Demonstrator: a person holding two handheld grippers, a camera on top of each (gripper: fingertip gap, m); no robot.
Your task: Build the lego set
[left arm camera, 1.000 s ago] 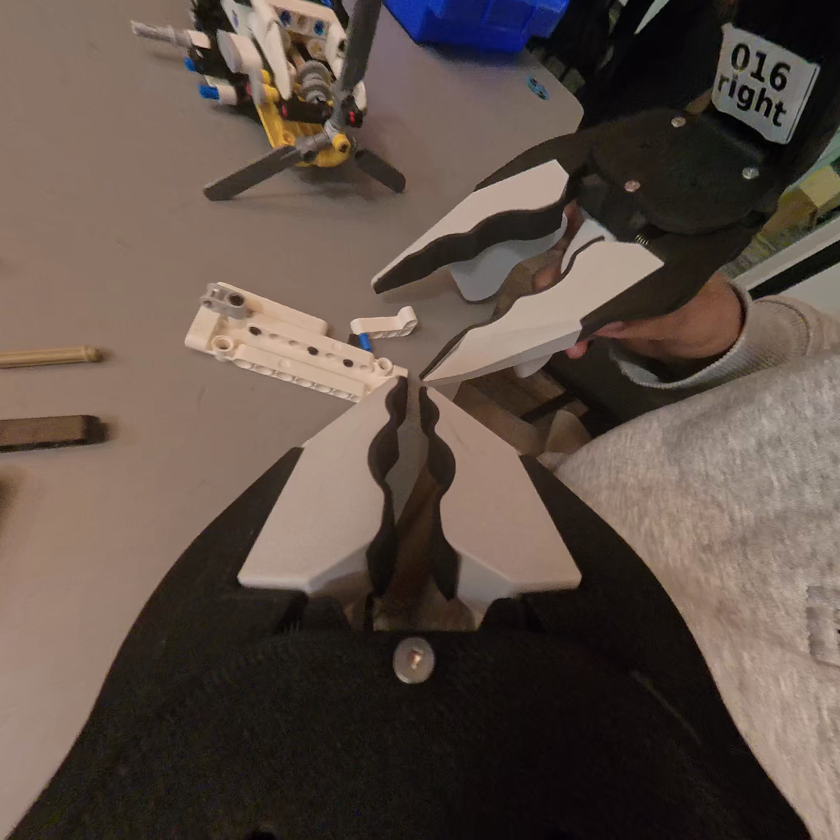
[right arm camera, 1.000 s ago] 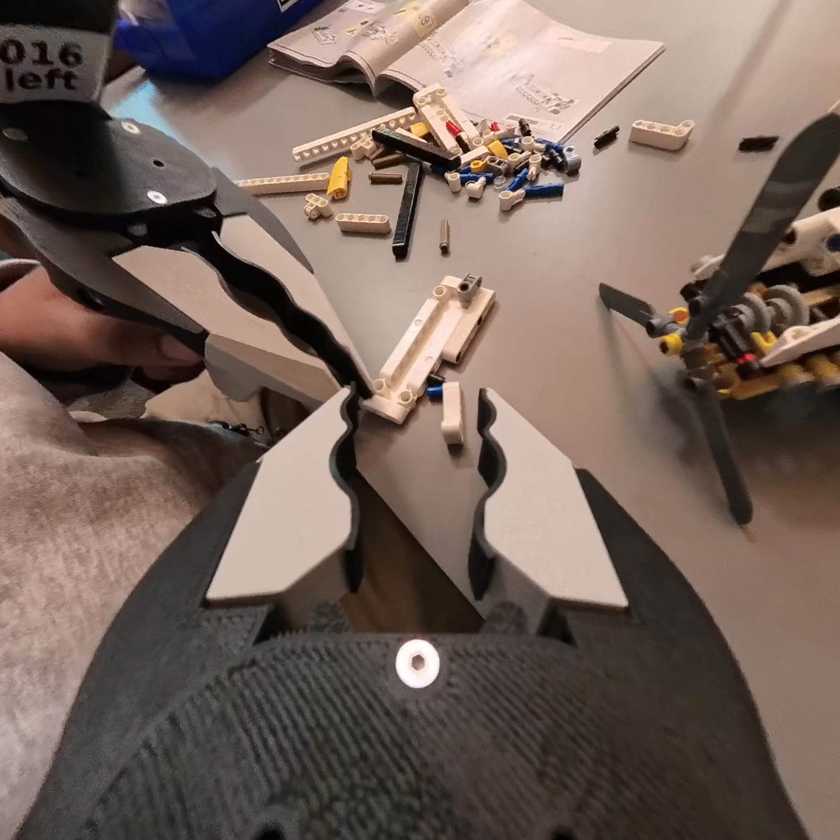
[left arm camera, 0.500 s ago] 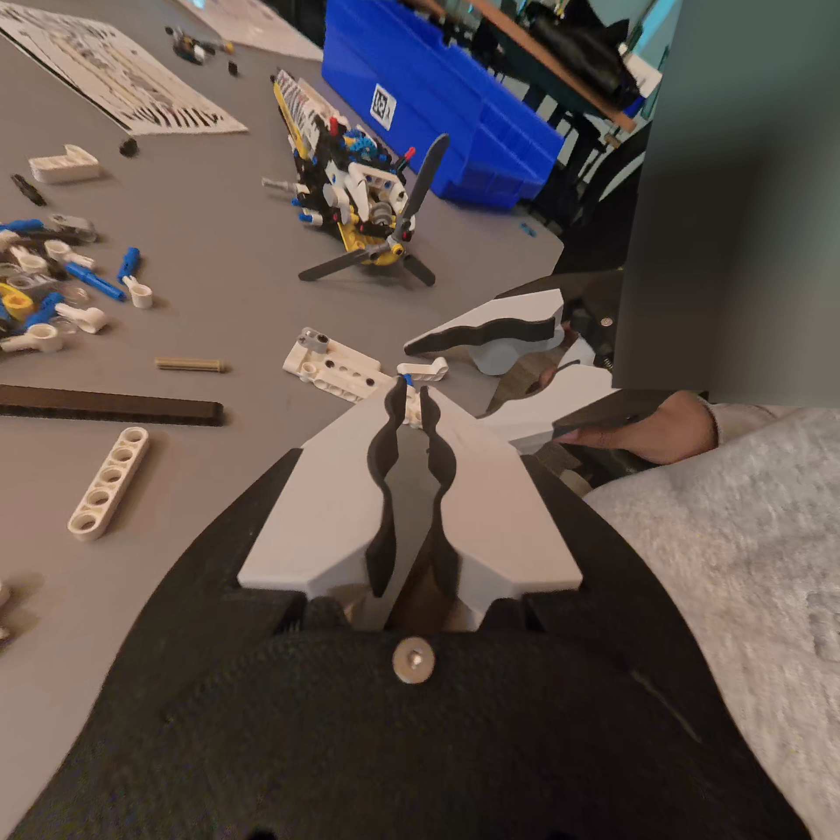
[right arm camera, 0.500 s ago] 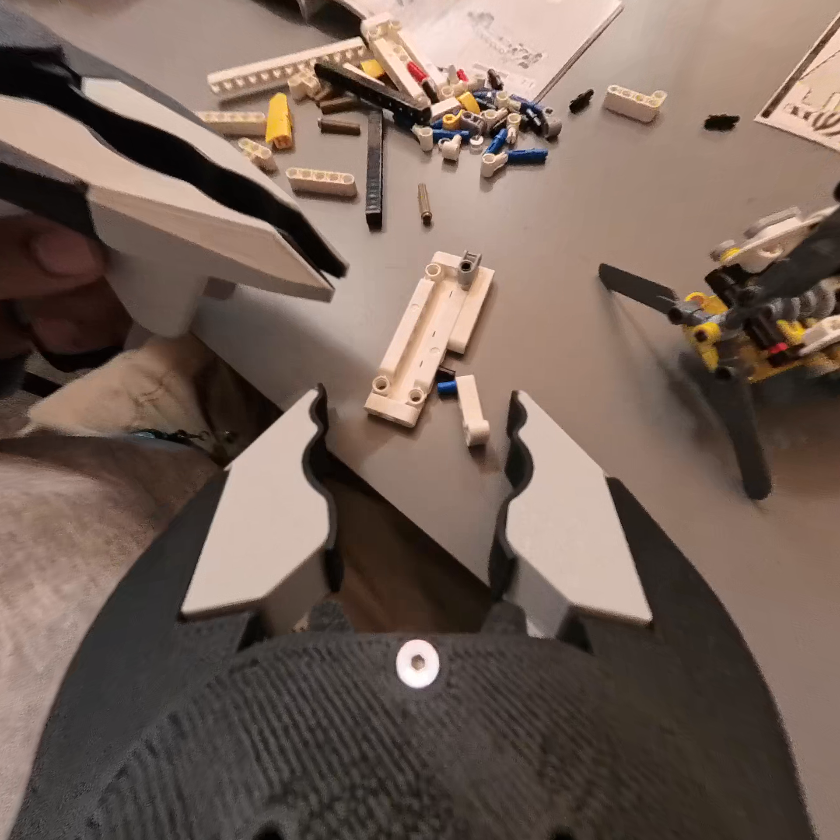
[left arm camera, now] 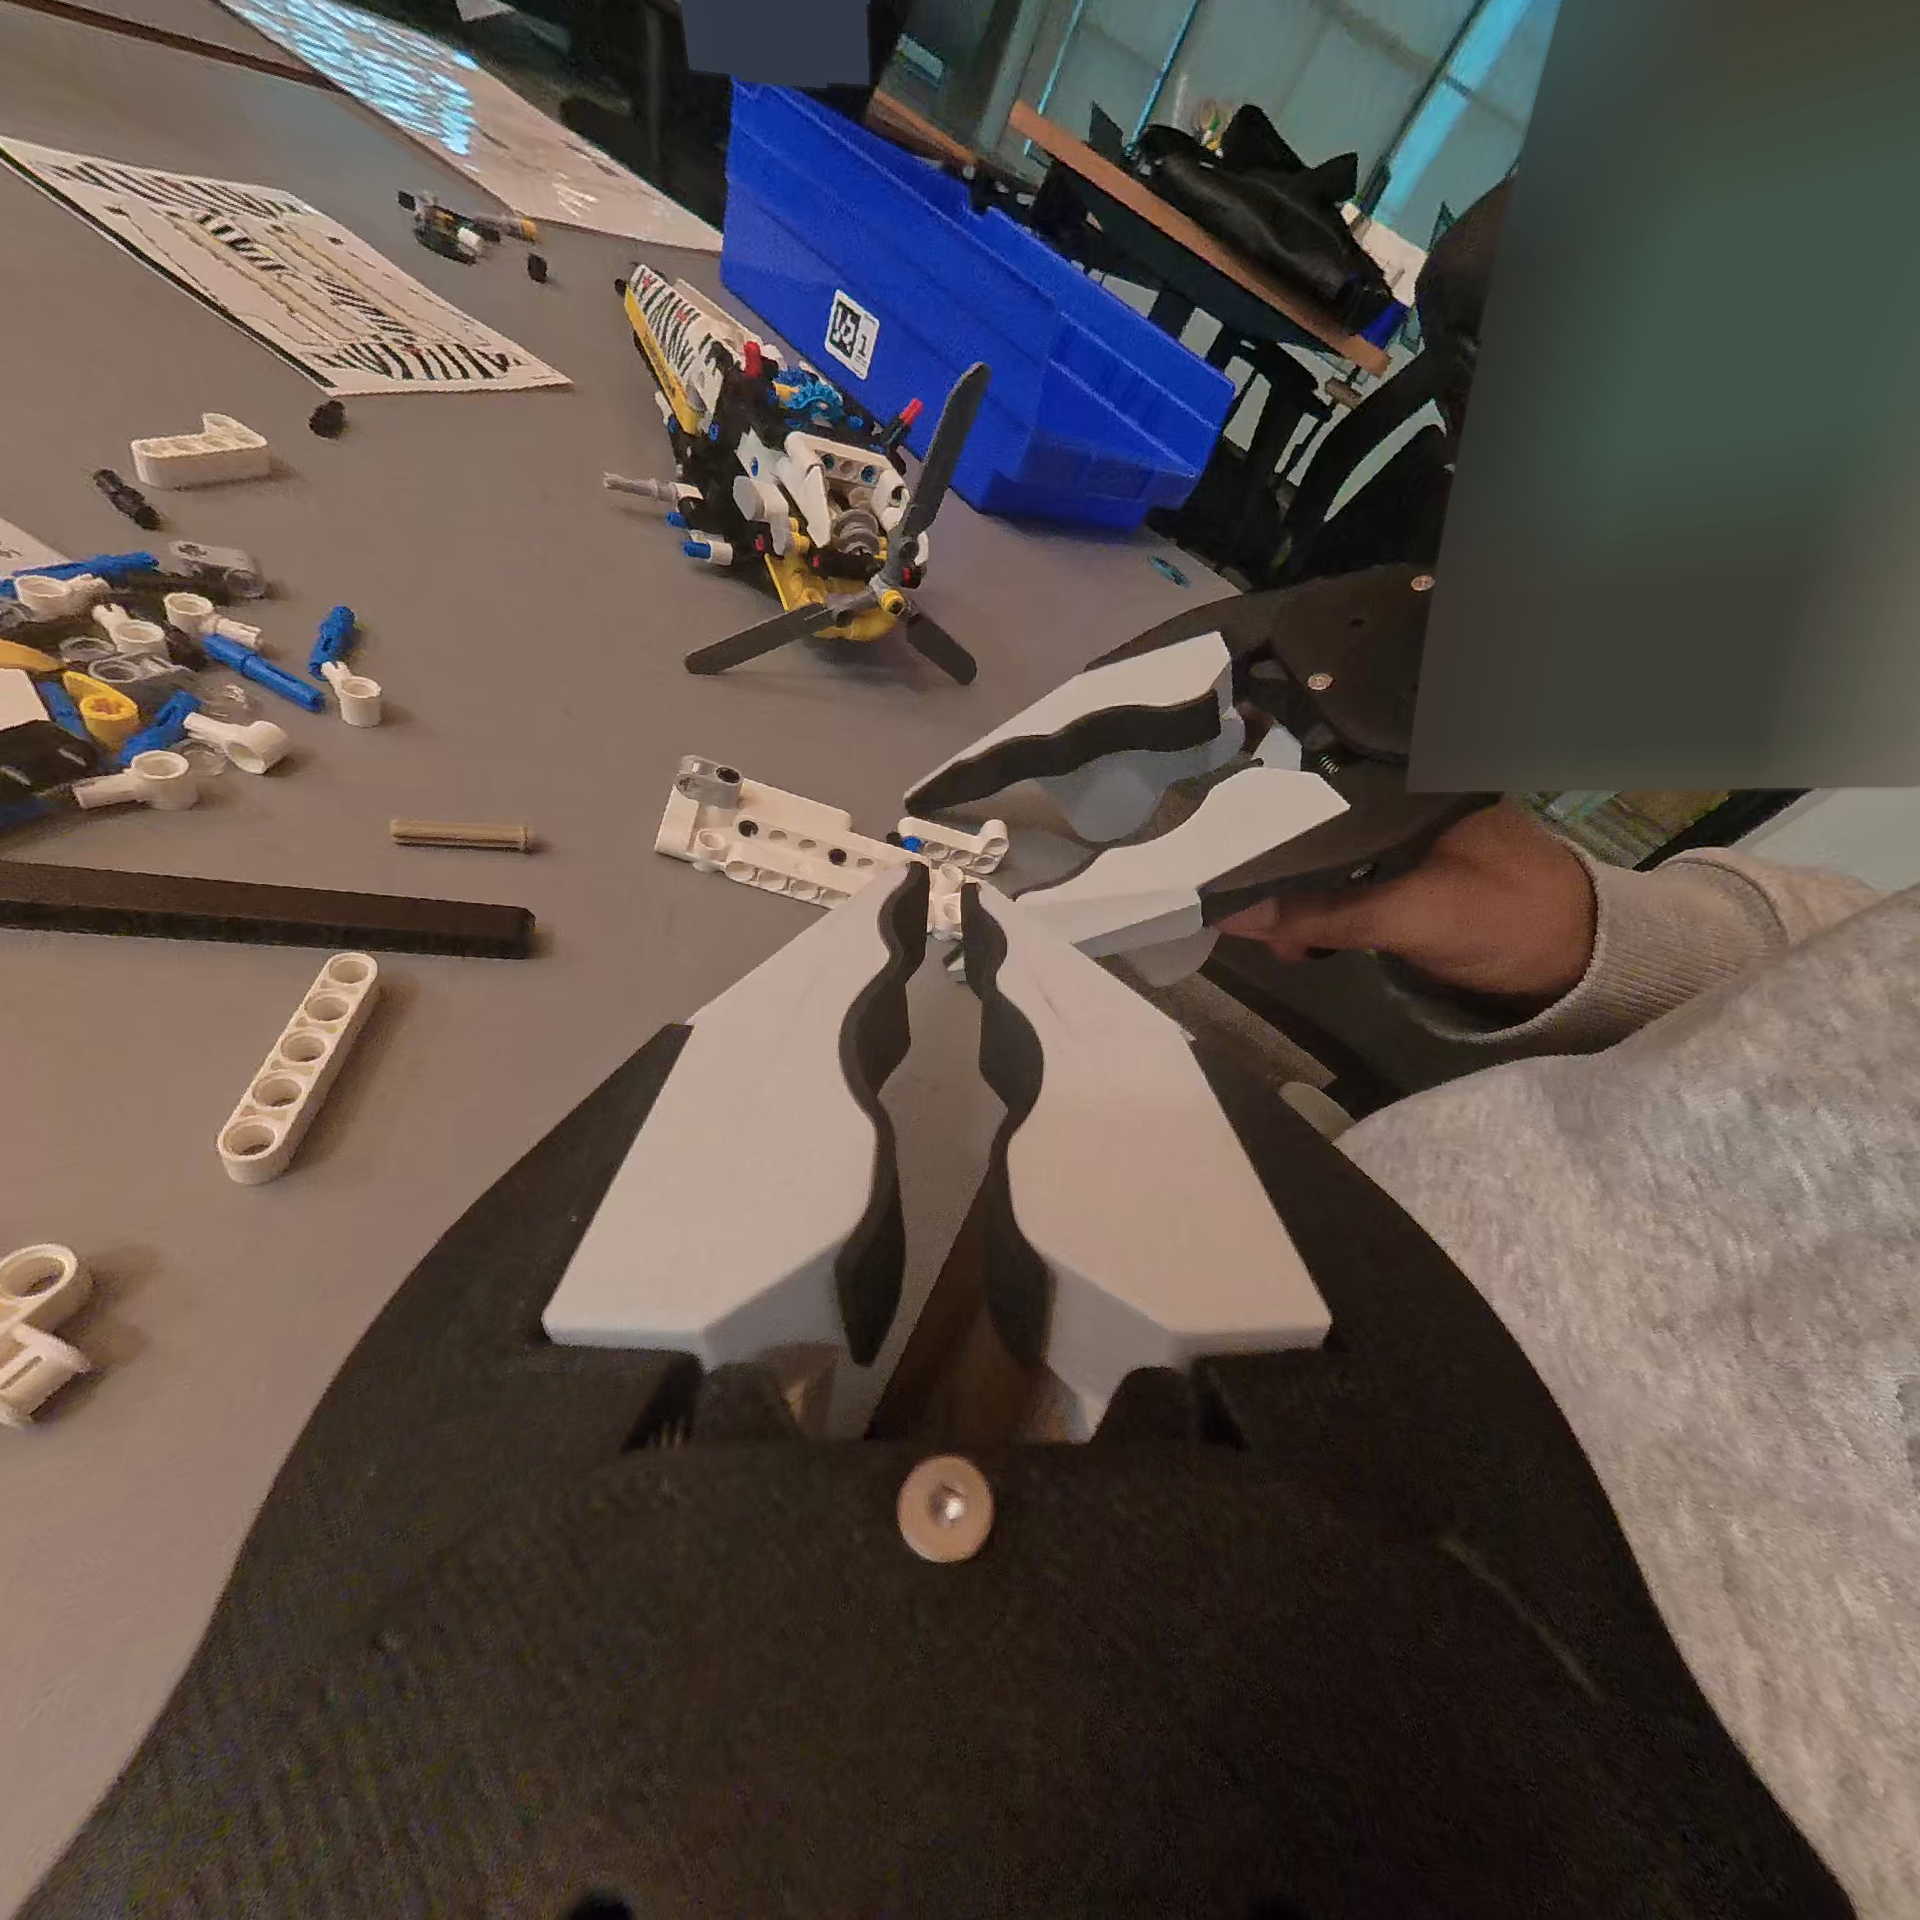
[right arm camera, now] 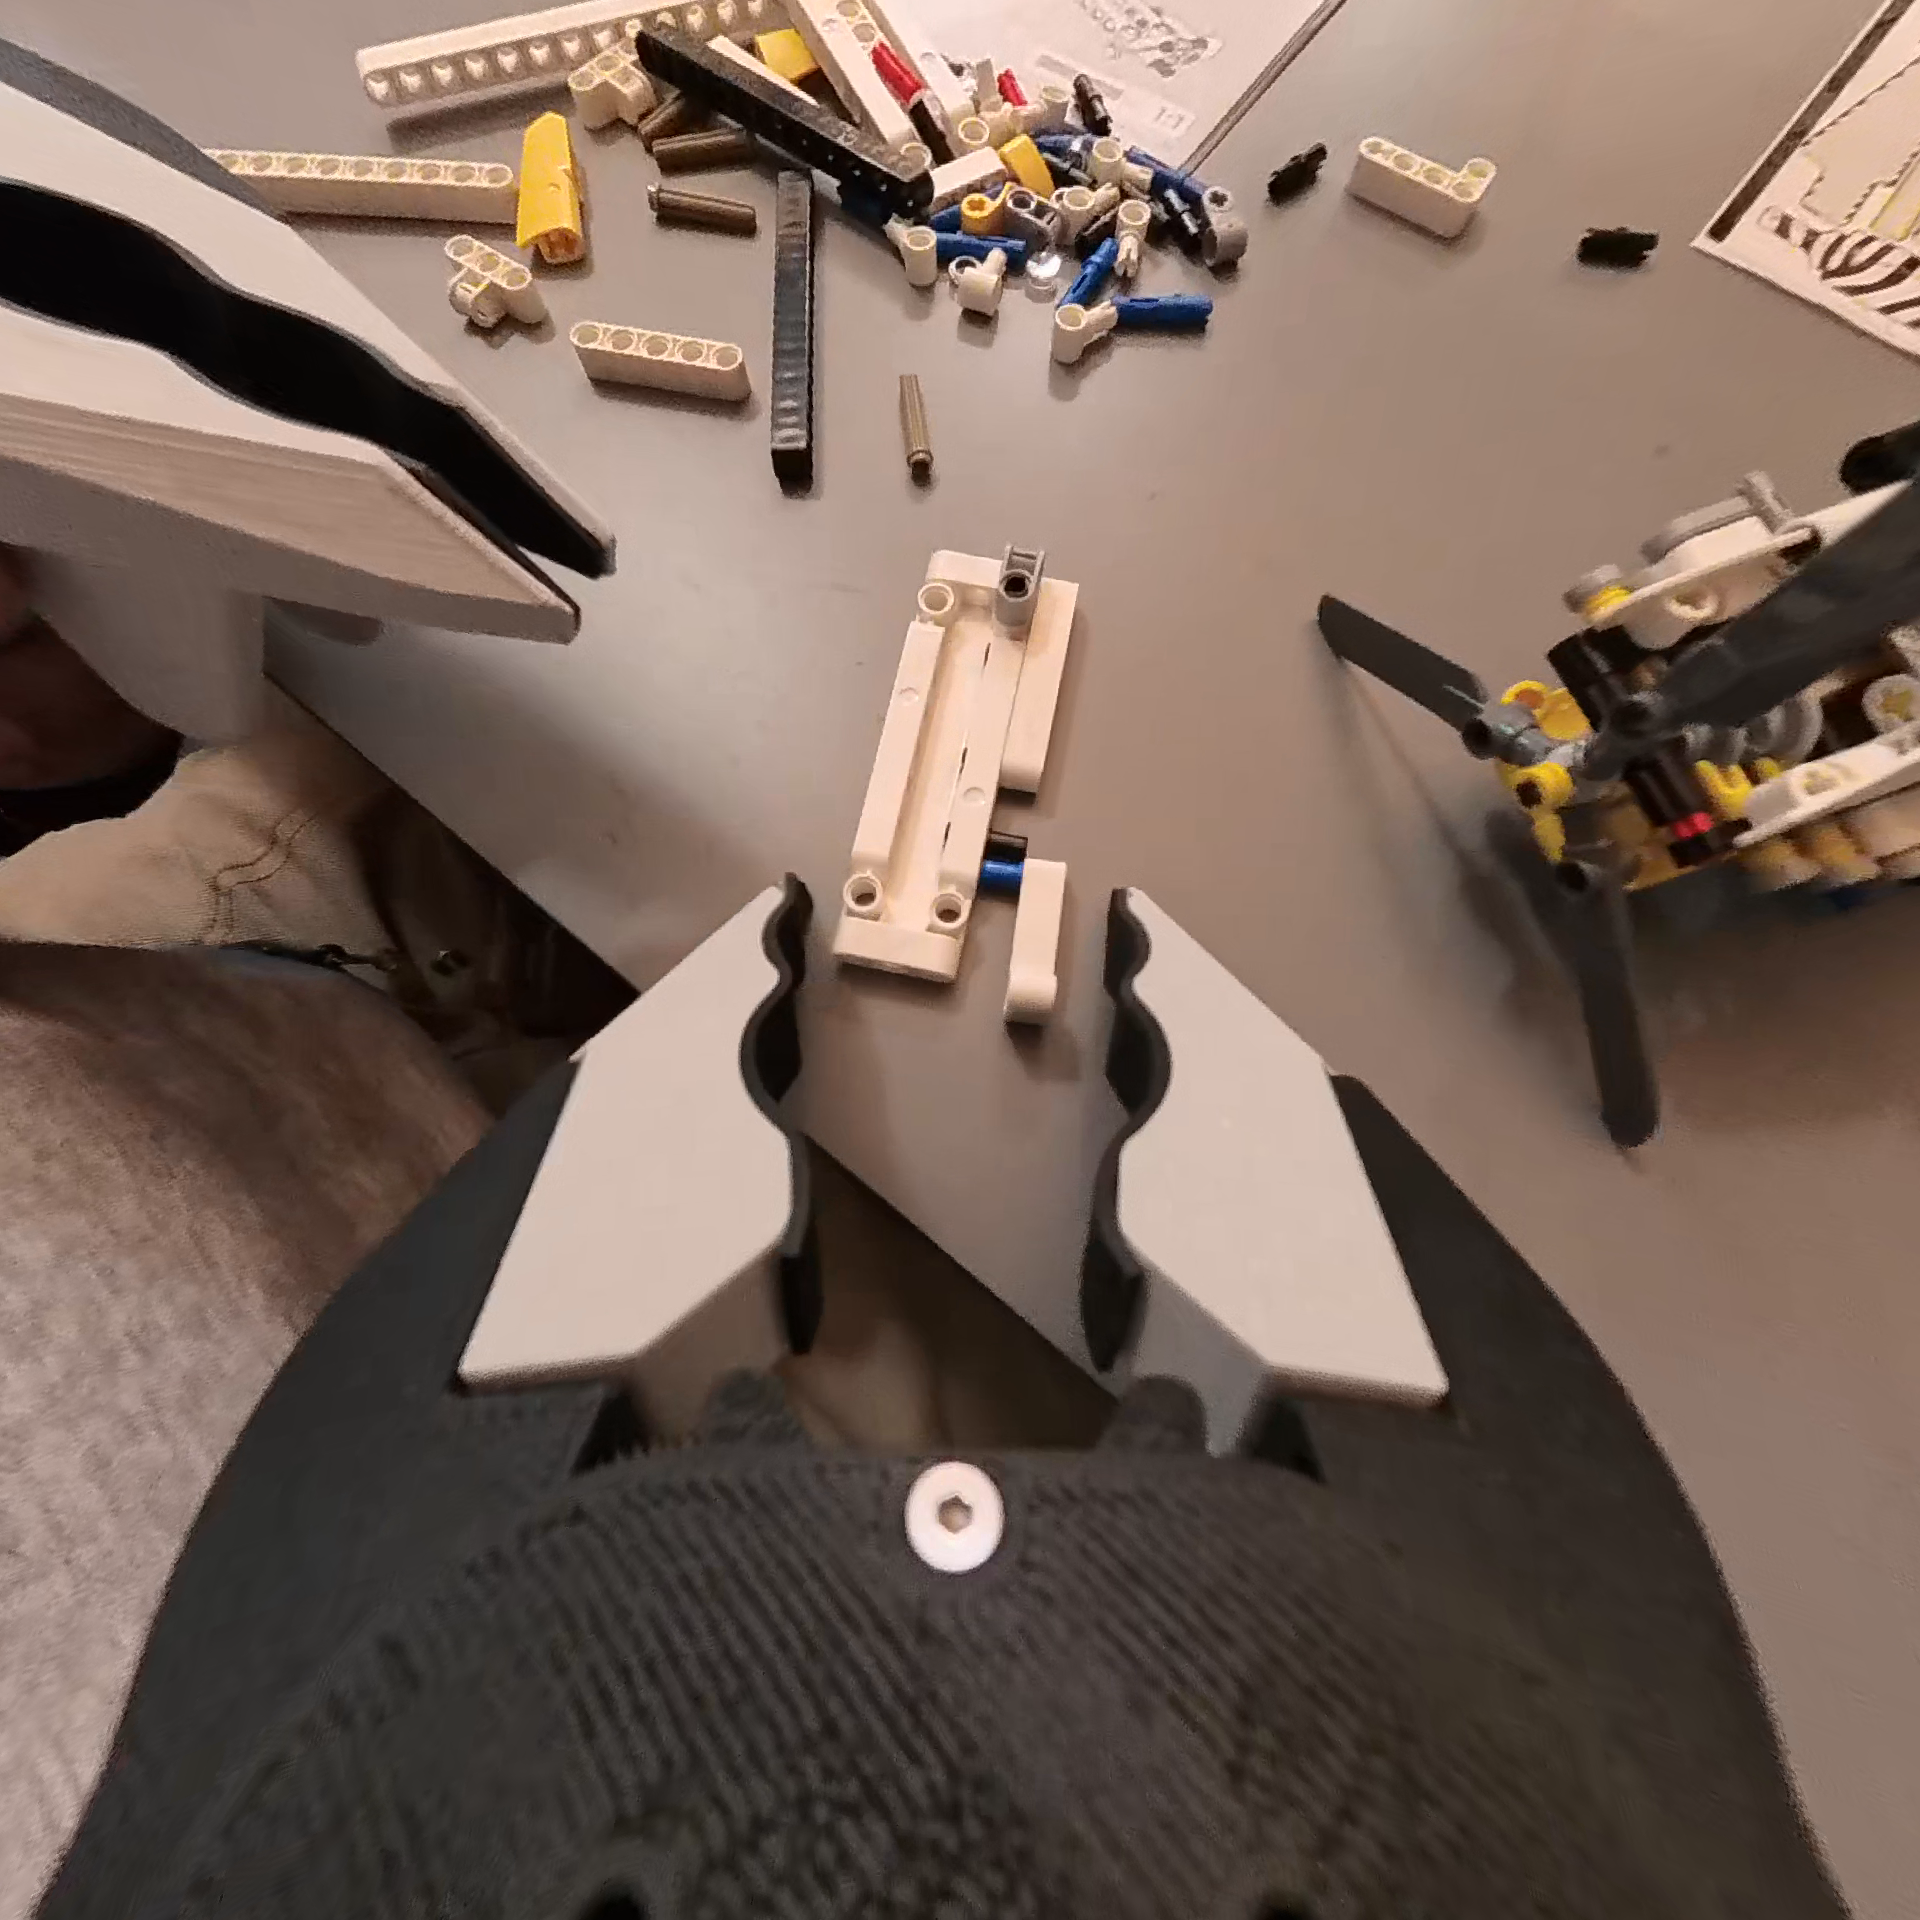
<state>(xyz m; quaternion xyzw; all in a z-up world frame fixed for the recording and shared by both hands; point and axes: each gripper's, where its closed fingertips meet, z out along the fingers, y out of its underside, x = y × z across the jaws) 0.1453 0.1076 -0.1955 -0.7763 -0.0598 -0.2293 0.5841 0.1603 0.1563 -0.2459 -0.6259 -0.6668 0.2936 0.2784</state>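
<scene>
Built so far: a partly assembled plane model (left arm camera: 821, 509) with a dark propeller stood far on the grey table (left arm camera: 499, 1039), just in front of a blue bin (left arm camera: 966, 312); it looked unfinished.
Sub-assembly: a flat white panel piece (right arm camera: 961, 769) with a grey connector at its far end lay near the table's near edge; a small white beam (right arm camera: 1037, 940) on a blue pin (right arm camera: 1000, 873) lay just to its right, touching or nearly so. Whether it was pushed fully home I could not tell.
Left to do: many loose parts (right arm camera: 1049, 223) lay in a heap farther off, with long beams beside them, so much building appeared to remain.
Left gripper (left arm camera: 940, 899): jaws narrow, a slim gap between them, nothing held, tips over the panel's near end.
Right gripper (right arm camera: 956, 920): jaws wide, empty, set either side of the panel's near end and the small beam.
Change from a second ago: the left gripper had risen and tilted back, bringing the heap and bin into its view; the right jaws had spread wider, and the panel now ran straight ahead of them.
</scene>
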